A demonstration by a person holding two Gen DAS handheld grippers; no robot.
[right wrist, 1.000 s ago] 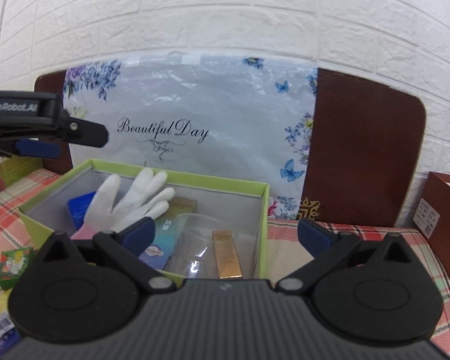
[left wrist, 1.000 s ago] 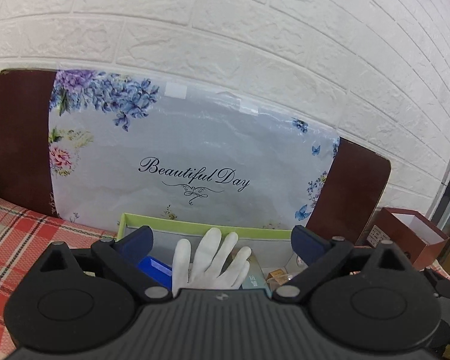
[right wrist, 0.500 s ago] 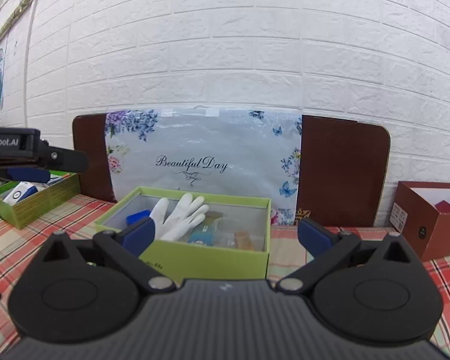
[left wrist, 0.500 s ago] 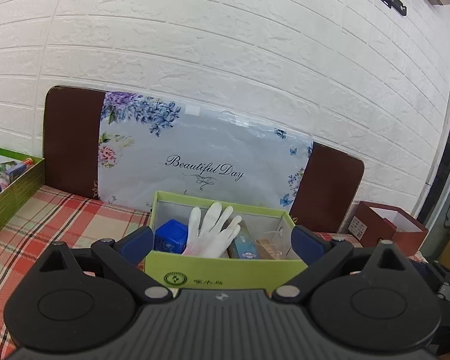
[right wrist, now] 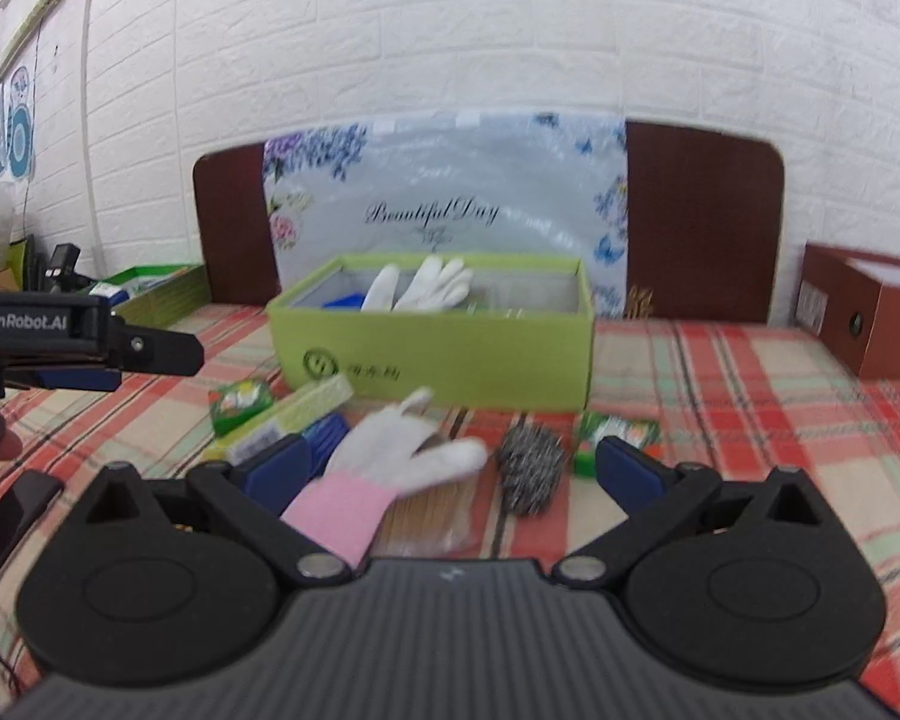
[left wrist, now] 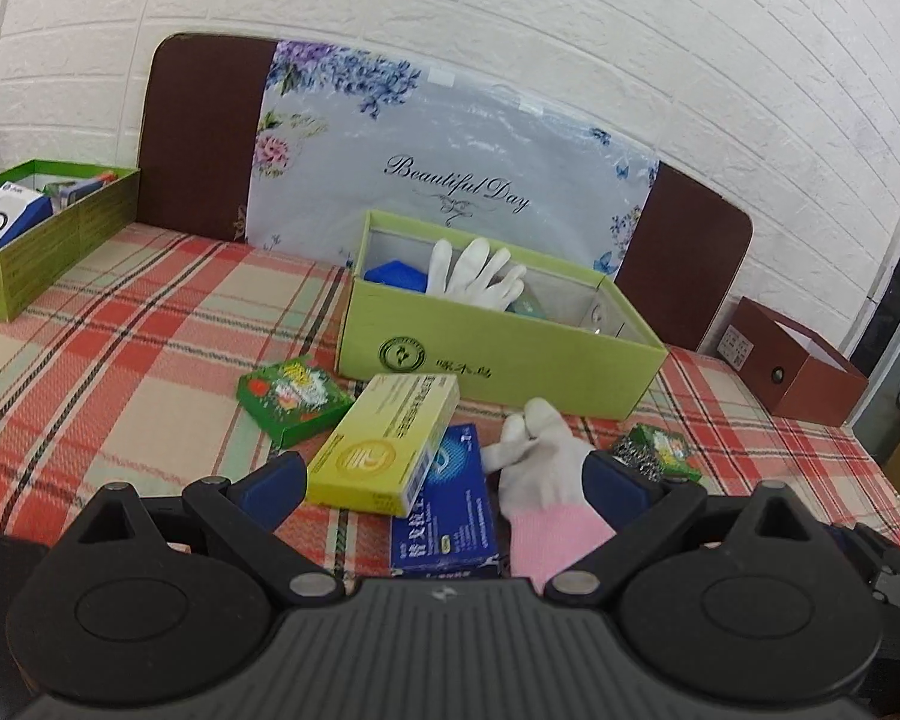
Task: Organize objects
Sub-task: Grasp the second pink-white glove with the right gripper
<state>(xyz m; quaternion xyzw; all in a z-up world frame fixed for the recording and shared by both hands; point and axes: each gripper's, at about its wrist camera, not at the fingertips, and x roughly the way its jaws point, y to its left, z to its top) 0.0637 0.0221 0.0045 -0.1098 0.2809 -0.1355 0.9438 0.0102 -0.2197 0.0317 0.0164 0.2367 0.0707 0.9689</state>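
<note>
Both grippers, left gripper [left wrist: 444, 477] and right gripper [right wrist: 447, 459], spread wide, holding nothing. Pink-cuffed glove [left wrist: 543, 477], yellow carton [left wrist: 387, 441], steel scourer [right wrist: 531, 468] lie just before green box [left wrist: 498, 360].

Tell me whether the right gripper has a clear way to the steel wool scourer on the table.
Probably yes. The right gripper is open, and the steel wool scourer lies uncovered just ahead, between its fingers, with the white glove beside it.
</note>
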